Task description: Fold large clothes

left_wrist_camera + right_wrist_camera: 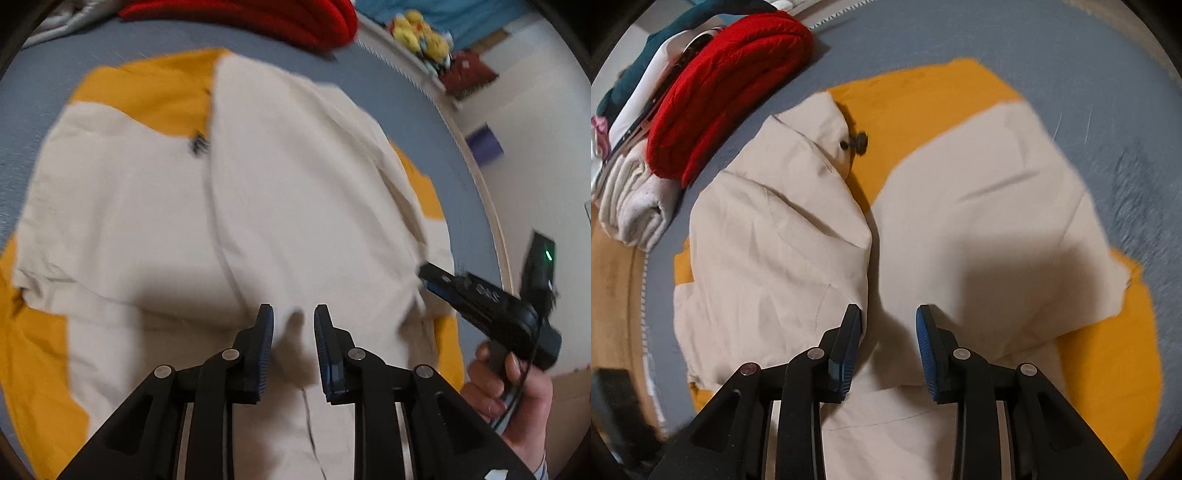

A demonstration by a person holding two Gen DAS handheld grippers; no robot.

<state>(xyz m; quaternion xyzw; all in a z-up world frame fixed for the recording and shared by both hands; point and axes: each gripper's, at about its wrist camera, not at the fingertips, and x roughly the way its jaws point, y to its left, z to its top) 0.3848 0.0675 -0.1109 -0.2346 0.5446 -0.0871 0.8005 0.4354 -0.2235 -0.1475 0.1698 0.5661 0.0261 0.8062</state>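
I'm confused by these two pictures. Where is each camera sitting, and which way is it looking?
Left wrist view: it rides on the left claw, looking down at the beige and yellow jacket on the blue bed; its open fingers show, plus the right claw and the hand holding it.
Right wrist view: it rides on the right claw, looking down at the jacket; only its own open fingers show.
Both see: the jacket, the bed, the red folded clothing.

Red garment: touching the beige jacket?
Apart. Right wrist view shows a strip of blue bedcover between the red garment and the beige jacket.
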